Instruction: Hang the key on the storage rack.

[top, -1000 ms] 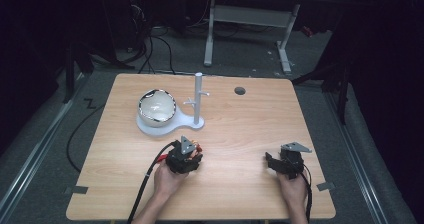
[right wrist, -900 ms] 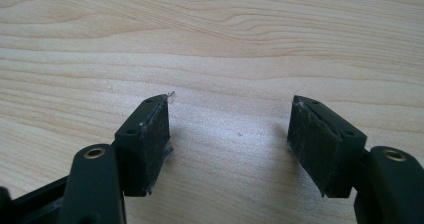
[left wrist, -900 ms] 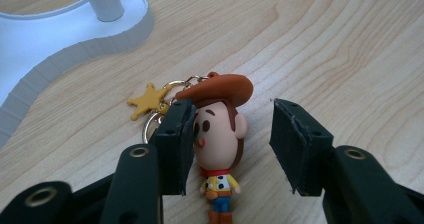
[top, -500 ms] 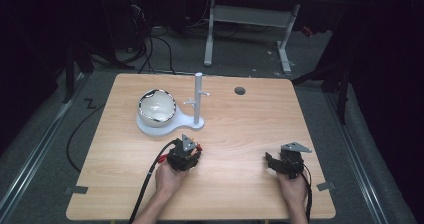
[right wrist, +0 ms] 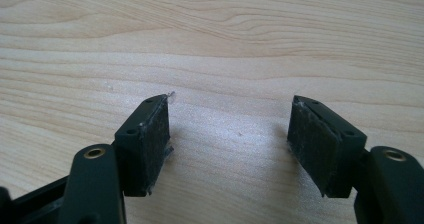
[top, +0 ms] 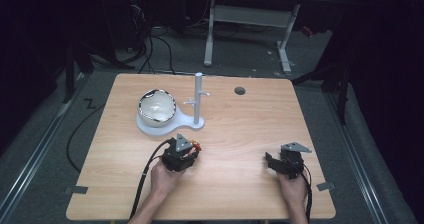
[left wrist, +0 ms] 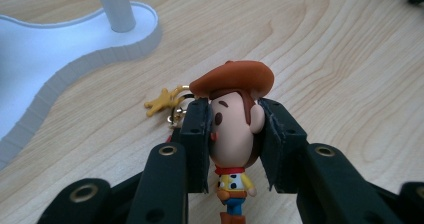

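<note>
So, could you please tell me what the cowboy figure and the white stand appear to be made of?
The cowboy figure looks like soft moulded vinyl or rubber: matte, smooth, rounded painted shapes. The white stand looks like 3D-printed plastic, though I can't be sure: matte, with fine ridges along its edge.

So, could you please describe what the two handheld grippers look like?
Both the left gripper and right gripper are black, each topped by a grey three-cornered plate, with a black cable trailing back. Their jaws carry flat dark pads and brass-coloured rivets.
</note>
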Demonstrator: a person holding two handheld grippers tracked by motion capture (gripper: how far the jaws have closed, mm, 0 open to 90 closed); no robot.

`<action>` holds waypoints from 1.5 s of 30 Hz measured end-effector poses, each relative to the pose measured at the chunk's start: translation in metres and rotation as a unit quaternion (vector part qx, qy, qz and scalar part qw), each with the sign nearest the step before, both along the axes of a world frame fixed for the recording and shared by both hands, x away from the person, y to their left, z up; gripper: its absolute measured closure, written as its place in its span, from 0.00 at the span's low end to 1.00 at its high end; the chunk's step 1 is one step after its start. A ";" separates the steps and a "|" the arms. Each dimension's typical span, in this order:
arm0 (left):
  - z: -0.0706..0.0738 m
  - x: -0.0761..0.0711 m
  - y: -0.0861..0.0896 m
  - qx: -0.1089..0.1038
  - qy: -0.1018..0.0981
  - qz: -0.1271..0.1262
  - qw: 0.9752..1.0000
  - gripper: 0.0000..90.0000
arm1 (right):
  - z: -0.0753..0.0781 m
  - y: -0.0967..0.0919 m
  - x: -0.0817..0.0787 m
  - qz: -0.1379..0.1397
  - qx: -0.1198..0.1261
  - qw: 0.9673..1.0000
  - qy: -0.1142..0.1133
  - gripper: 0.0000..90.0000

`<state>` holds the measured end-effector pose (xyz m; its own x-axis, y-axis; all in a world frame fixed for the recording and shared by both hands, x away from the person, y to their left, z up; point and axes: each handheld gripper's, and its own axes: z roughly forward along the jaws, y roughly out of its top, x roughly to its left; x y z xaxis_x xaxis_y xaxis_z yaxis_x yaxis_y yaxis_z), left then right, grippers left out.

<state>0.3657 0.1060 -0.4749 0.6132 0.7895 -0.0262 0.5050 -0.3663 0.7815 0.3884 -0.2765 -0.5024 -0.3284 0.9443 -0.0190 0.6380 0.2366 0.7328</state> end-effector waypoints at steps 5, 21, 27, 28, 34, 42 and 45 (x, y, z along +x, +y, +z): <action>0.011 -0.006 0.009 -0.017 -0.012 0.001 1.000 0.75 | 0.000 0.000 0.000 0.000 0.000 1.000 0.000 0.37; 0.055 -0.011 0.028 -0.065 -0.033 -0.010 0.997 0.75 | 0.000 0.000 0.000 0.000 0.000 1.000 0.000 0.37; 0.066 -0.007 0.031 -0.071 -0.037 -0.011 0.997 0.75 | 0.000 0.000 0.000 0.001 0.001 1.000 0.000 0.37; 0.069 -0.006 0.032 -0.074 -0.039 -0.011 0.996 0.75 | 0.000 0.000 0.000 0.001 0.000 1.000 0.000 0.37; 0.077 -0.002 0.034 -0.076 -0.044 -0.010 0.996 0.75 | 0.000 0.000 0.000 0.001 0.001 1.000 0.000 0.37; 0.088 0.002 0.039 -0.083 -0.054 -0.002 0.995 0.75 | 0.000 0.000 0.000 0.001 0.001 1.000 0.000 0.37; 0.092 0.004 0.042 -0.087 -0.058 0.004 0.995 0.75 | 0.000 0.000 0.000 0.001 0.001 1.000 0.000 0.37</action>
<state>0.3700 0.1480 -0.3825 0.6141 0.7838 -0.0921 0.4101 -0.2172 0.8858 0.3884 -0.2765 -0.5024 -0.3304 0.9437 -0.0177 0.6380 0.2371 0.7326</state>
